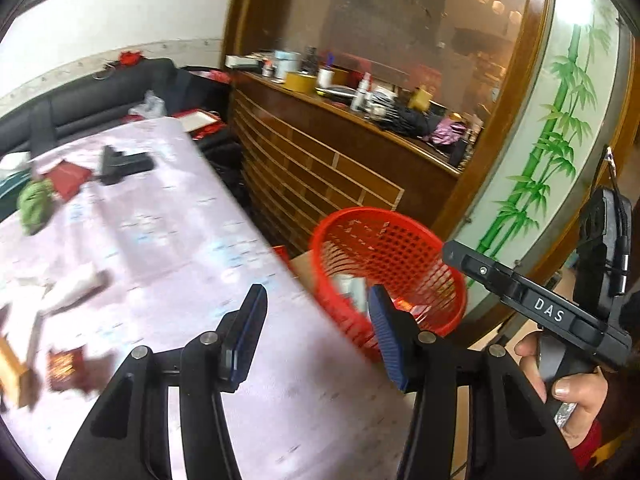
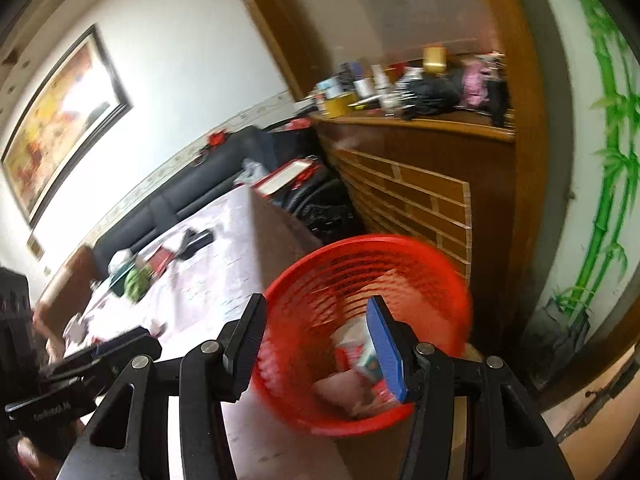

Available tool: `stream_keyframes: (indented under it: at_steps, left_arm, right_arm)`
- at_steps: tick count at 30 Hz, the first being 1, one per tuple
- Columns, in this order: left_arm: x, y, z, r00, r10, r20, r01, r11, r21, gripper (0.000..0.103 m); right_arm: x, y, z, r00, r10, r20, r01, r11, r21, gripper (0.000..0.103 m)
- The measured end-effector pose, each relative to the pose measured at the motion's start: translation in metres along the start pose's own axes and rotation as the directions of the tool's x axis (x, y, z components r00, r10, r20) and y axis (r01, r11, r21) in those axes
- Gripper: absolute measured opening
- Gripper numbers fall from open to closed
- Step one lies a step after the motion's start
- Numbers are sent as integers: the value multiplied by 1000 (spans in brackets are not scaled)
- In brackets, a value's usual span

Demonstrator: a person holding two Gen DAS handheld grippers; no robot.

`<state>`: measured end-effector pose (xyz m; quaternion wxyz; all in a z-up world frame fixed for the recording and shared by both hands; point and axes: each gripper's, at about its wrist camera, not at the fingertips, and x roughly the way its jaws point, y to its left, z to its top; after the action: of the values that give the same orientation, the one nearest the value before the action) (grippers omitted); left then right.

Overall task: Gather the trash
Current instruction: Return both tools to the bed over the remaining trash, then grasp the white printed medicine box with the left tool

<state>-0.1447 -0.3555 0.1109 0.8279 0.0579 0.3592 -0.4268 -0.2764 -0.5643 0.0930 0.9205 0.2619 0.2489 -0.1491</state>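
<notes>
A red mesh basket point(image 1: 400, 248) stands on the floor by the table's right edge and holds white and red packaging point(image 2: 360, 356). My right gripper point(image 2: 316, 308) hovers open over the basket point(image 2: 360, 264) with nothing between its fingers. My left gripper point(image 1: 316, 300) is open and empty over the table edge, just left of the basket. On the pink tablecloth point(image 1: 180, 240) lie a green crumpled wad point(image 1: 34, 204), a red packet point(image 1: 68, 178), white paper point(image 1: 72, 288) and another red packet point(image 1: 66, 364). A hand point(image 1: 572, 392) holds the right gripper's body point(image 1: 540, 300).
A wooden cabinet point(image 1: 320, 168) with a cluttered counter point(image 1: 360, 92) stands behind the basket. A bamboo-painted panel point(image 1: 560, 140) is at the right. A black sofa point(image 1: 100, 92) lies beyond the table, and a black device point(image 1: 124, 164) rests on the cloth.
</notes>
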Motion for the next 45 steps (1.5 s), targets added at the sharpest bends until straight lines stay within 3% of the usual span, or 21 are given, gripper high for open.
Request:
stream_keyframes:
  at_steps: [7,15,18,21,25,29,34,36,38,40,41,42,45]
  left_arm:
    - [-50,60,-31,995,95,18,-93,992,-85,52]
    - [-109,149,-72,981,194,25,-184,958,-219,51]
    - [-133,187,-85,966,256,29,-238,929,-283,51]
    - [-157,228,-98,940,340,19,-312,883,-350,54]
    - [-173,290,-107,903,429,-25,-393,801,-451,57]
    - [-166,336,-102,909,413,-59,-380,759,-529,57]
    - [-133,364,-88,921,378,-99,-368,753,-546,56]
    - [-122,373,-91,930,348,-121,-351,738,-576,45]
    - [-112,379,-93,939,318,-128,-331,745,-580,45]
    - [-106,379,-96,927,344,-148,-365,744,-560,45]
    - [-104,379,-98,922,354,-159,-380,743,-552,40]
    - [-104,381,-101,920,356,-164,-385,741,-550,33]
    - [-107,387,-110,921,354,-161,-381,738,-557,33]
  right_arm:
    - [8,79,-35,990,127,-67,-134,985,-108,56]
    - [31,164,-71,967,193,-166,-224,954,-200,56]
    - [39,188,-82,958,205,-200,-248,944,-219,56]
    - [47,212,-93,949,218,-230,-271,933,-235,57]
    - [61,234,-107,925,242,-293,-314,921,-230,57]
    - [66,246,-114,917,241,-318,-325,914,-245,57]
    - [67,246,-115,918,232,-321,-320,912,-256,57]
    - [67,244,-115,919,226,-322,-315,914,-257,57]
    - [68,242,-113,920,221,-323,-310,915,-259,57]
    - [68,240,-111,922,216,-320,-306,915,-264,57]
    - [69,239,-110,924,210,-319,-300,916,-267,57]
    - [69,239,-110,924,209,-319,-299,916,-267,57]
    - [73,241,-108,924,205,-322,-298,916,-270,57]
